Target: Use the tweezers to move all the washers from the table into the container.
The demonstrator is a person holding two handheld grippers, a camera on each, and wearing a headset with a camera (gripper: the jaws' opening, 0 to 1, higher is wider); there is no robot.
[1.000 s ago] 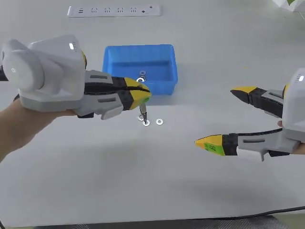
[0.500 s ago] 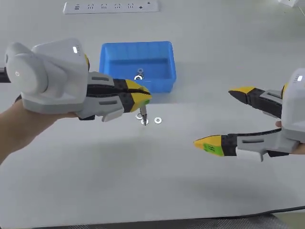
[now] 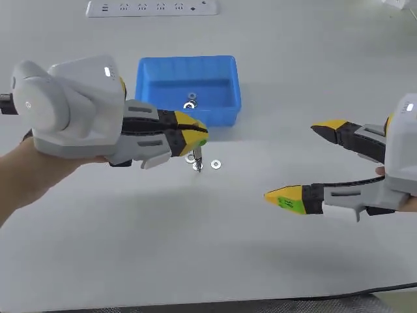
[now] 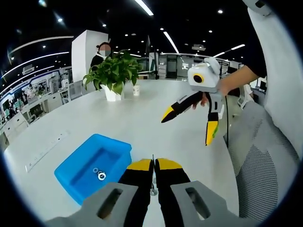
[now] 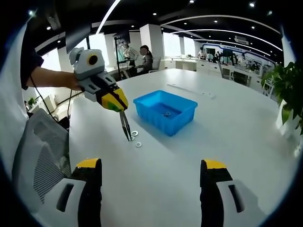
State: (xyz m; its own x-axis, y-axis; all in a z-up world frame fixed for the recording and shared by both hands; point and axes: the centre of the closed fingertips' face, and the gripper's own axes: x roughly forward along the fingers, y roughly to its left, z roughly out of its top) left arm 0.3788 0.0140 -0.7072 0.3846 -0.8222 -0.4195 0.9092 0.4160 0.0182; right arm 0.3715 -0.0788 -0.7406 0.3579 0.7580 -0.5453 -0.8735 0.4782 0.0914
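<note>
Nearest to me in the head view, my right gripper (image 3: 289,161) hovers over the bare white table (image 3: 195,254). Its jaws are spread wide with nothing between them, and its own view agrees: the two yellow-tipped jaws rise far apart from the bottom edge.

A little farther in and to the left, my left gripper (image 3: 203,132) has its jaws pressed together on the tweezers (image 3: 197,156). The tweezers hang close to upright from the jaw tips, points down at the table surface. The points meet the table at one washer (image 3: 197,167). I cannot tell whether they pinch it or only rest against it. A second washer (image 3: 215,164) lies flat just to the right, apart from the tweezers.

Just beyond those two sits the blue container (image 3: 189,62), a shallow rectangular bin set square on the table. A few deposited washers (image 3: 189,103) lie together on its floor, near the middle.

Farther back, along the far side of the table, a white power strip (image 3: 151,8) lies flat. In the left gripper view a potted plant (image 4: 113,75) stands well down the table.
</note>
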